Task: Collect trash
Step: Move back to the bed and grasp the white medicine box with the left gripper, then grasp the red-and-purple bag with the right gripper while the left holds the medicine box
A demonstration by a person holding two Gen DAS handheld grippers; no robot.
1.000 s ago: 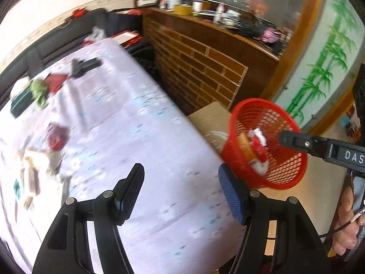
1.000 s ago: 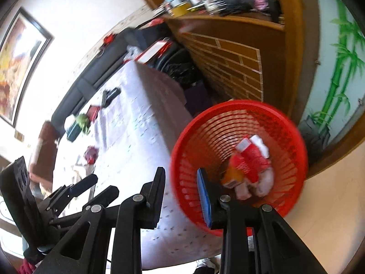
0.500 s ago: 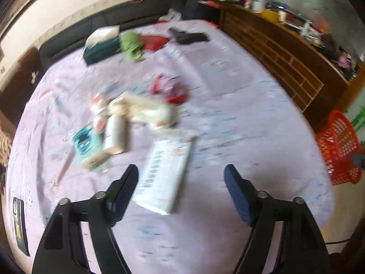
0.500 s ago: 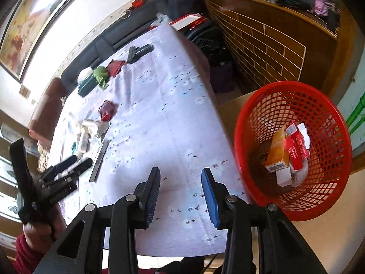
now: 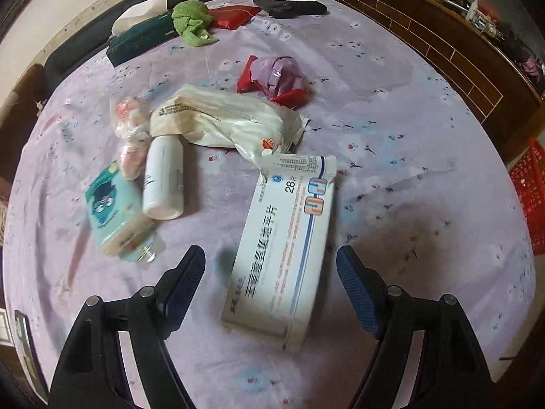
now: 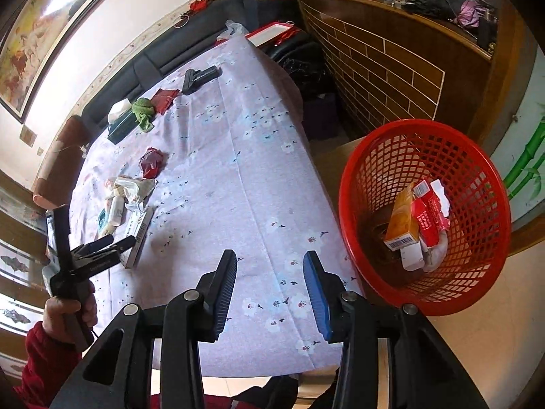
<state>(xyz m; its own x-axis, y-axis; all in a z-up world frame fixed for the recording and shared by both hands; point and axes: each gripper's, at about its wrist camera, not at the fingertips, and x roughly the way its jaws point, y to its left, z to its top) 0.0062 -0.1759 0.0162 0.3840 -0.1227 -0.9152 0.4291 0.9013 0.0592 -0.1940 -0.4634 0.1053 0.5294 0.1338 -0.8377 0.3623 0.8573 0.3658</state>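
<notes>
Medicine box (image 5: 284,248) lying flat on the lilac tablecloth (image 5: 391,136), between the wide-open, empty left gripper (image 5: 270,274).
Looks like light, crushable cardboard; I'd pinch it across the narrow width, gently.

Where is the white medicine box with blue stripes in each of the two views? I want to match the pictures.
Left wrist view: the box lies low in the centre on the purple cloth, between the open left claw fingers.
Right wrist view: the box is small at the left, just in front of the left claw.
Shared landmark: the red basket, at the far right edge in the left view.
</notes>
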